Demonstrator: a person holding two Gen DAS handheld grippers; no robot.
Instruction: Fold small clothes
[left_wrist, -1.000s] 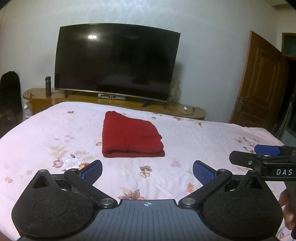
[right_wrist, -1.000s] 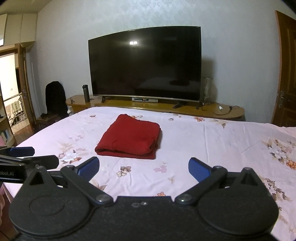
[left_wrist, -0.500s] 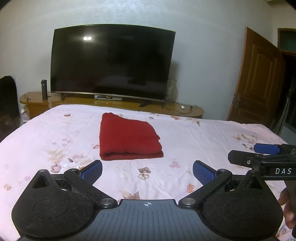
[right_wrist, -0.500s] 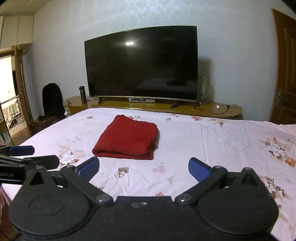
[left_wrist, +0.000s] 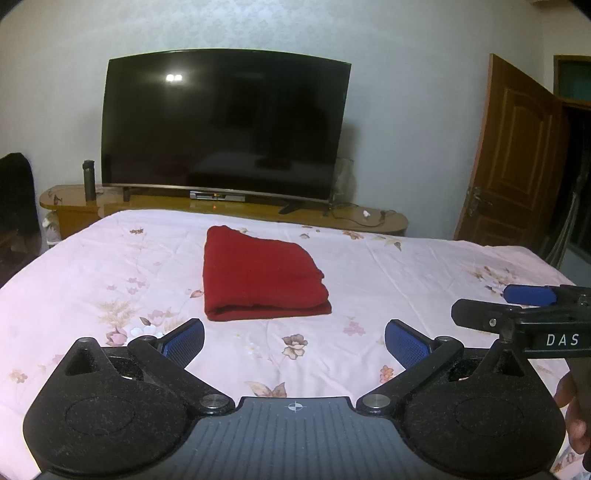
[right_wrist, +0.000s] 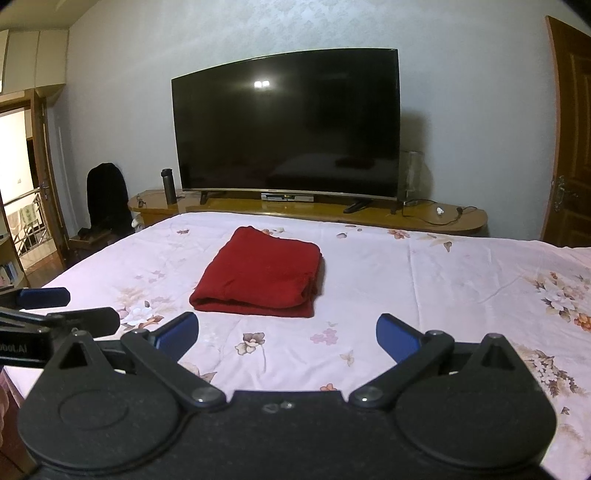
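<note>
red garment (left_wrist: 260, 275) is being seen as a compact folded rectangle, lying flat near the middle of the bed (left_wrist: 424, 266), layered edge facing the cameras. nothing is touching it.

left tongs (left_wrist: 294, 341) are being held spread wide, empty, blue pads apart, hovering above the bedspread on the near side of the garment. right tongs (right_wrist: 287, 334) are likewise being held wide apart and empty, near the garment's front edge but clear of it. in the left view the right tongs are being seen side-on at the right edge; in the right view the left tongs are being seen at the left edge.

change over the last second: the garment's shape and place are being kept unaltered, and no grip is being made. both views are being shifted only slightly, the television (right_wrist: 288, 127) and its wooden stand (right_wrist: 424, 218) sitting a little differently in frame, consistent with small drift of the hands rather than an approach.

judgement: this garment's fold is being read as finished. the tongs are being kept idle; no further garment is being seen on the bed.
</note>
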